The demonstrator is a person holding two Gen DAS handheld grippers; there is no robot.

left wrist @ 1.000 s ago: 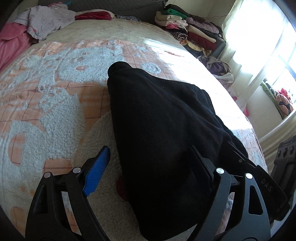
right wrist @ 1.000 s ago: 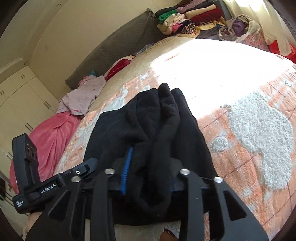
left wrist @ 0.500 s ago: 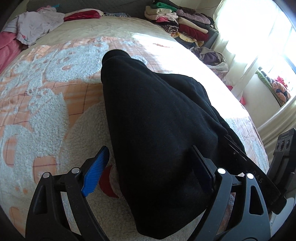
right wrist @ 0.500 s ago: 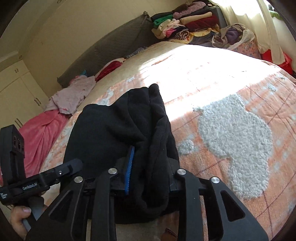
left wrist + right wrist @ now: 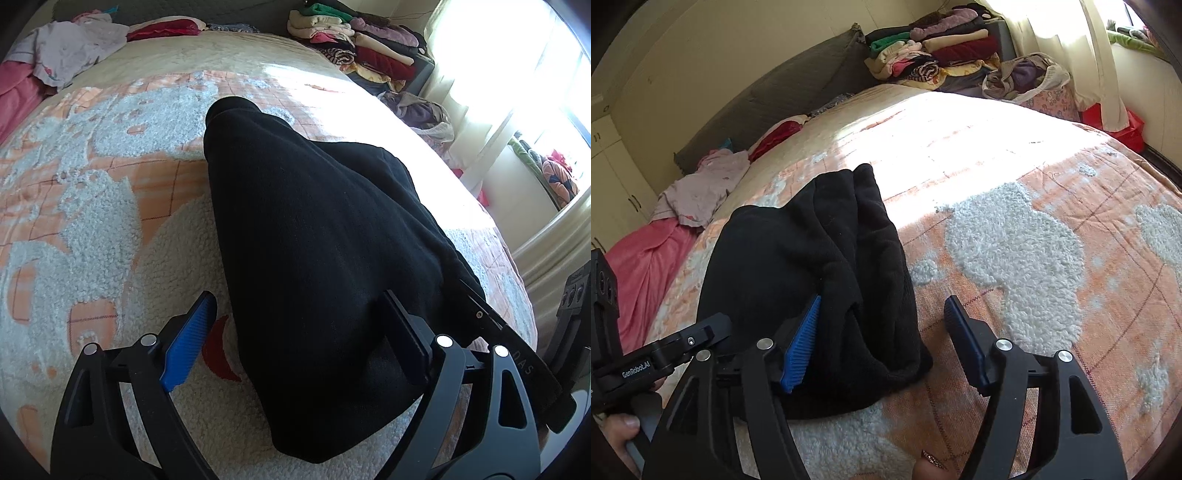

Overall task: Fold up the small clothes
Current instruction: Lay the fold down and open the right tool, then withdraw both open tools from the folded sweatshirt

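A black garment [image 5: 317, 243] lies folded lengthwise on the bed, seen in both views. In the left wrist view my left gripper [image 5: 299, 339] stands open over its near end. The blue pad [image 5: 188, 339] is off the cloth and the other finger [image 5: 406, 343] rests at the cloth's right side. In the right wrist view the garment [image 5: 812, 258] has a bunched right edge lying between the jaws of my right gripper [image 5: 882, 345], which are opening. The left pad [image 5: 801, 347] is against the cloth and the right pad [image 5: 964, 343] stands apart from it. Beside the garment's left edge is the left gripper [image 5: 665, 354].
The bed carries an orange and white fleece blanket [image 5: 1015, 240]. Folded clothes [image 5: 931, 55] are stacked beyond the far corner, beside a bag of laundry [image 5: 1027, 77]. Pink and lilac garments [image 5: 701, 188] lie near the grey headboard. A bright window [image 5: 535, 74] is at the right.
My right gripper has let go of the bunched black cloth: its jaws have spread and the fold now lies on the bed. The left gripper stays open.
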